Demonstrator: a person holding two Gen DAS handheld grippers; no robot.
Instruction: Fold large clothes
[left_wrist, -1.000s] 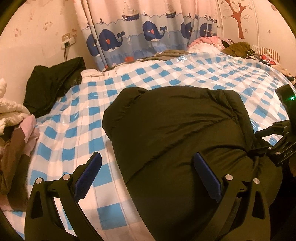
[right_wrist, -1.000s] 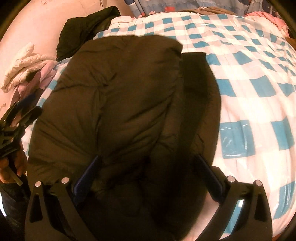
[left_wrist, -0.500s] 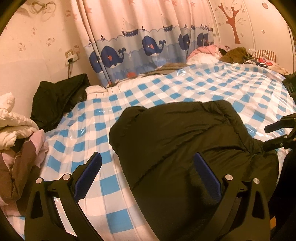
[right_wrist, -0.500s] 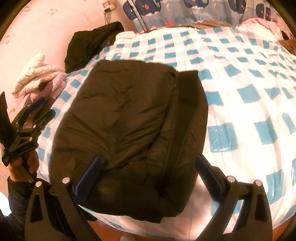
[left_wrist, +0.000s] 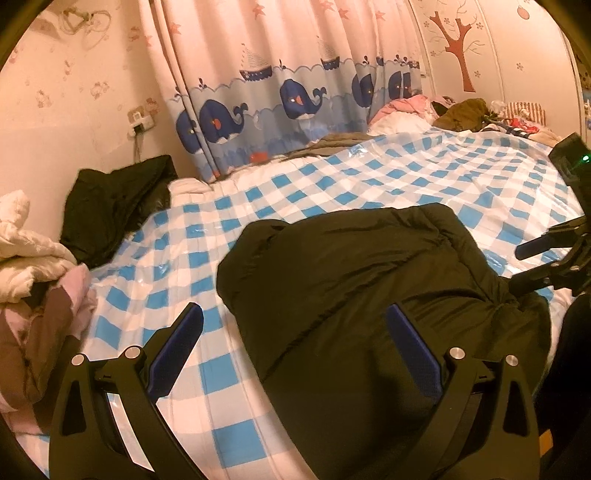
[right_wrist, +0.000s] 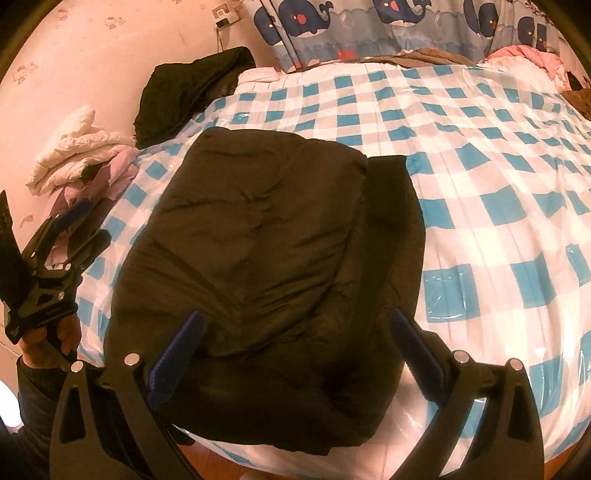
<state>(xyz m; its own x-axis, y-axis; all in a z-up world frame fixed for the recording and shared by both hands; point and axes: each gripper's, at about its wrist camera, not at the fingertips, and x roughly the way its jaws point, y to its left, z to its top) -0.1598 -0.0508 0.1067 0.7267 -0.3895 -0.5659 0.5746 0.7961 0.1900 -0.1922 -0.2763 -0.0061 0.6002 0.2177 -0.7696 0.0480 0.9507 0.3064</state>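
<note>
Dark olive, puffy, quilted: the padded jacket (right_wrist: 266, 266) sits folded into a chunky block at the near edge of the bed (right_wrist: 498, 206), on the blue-and-white check cover w/ a glossy plastic sheet over it. One band of the jacket sticks out along the block's right side, lying flat on the cover.

Left hand-held gripper (left_wrist: 295, 347): jaws wide apart, nothing in them, hovering above the jacket's left flank and the check cover. Right hand-held gripper (right_wrist: 299, 354): also spread wide, empty, poised over the near end of the bundle. No contact that I can see from either.

Handling, my read: soft, springy, prob light for its bulk. The fill will puff back and the fold may creep open. The shell looks slick, and on plastic the whole block could slide when pushed. Best hold would be a seam or a doubled edge at a corner, pinching thru several layers, not the fat middle.

Other clothes (left_wrist: 33, 258) are heaped off to the left, well apart.
</note>
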